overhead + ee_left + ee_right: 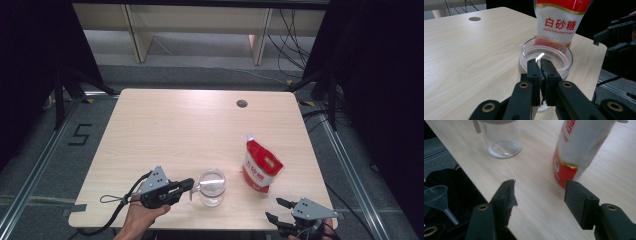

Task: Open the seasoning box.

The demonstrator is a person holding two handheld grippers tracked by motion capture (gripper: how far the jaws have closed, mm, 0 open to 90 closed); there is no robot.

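A clear glass jar (212,187) stands near the table's front edge. A thin pale tab (539,57) sticks out from its rim toward my left gripper (189,184), which lies level and is shut on that tab. Just right of the jar stands a red and white bag of white granulated sugar (261,167), upright with its corner spout on top. My right gripper (274,208) hovers at the front right corner, open, with nothing between its jaws. In the right gripper view the bag (579,147) is beyond the jaws and the jar (502,137) is at upper left.
The wooden table (170,130) has a round cable hole (242,103) at the back. A small clear funnel (437,197) sits on something dark below the table's front edge. Black curtains and stands flank the table on both sides.
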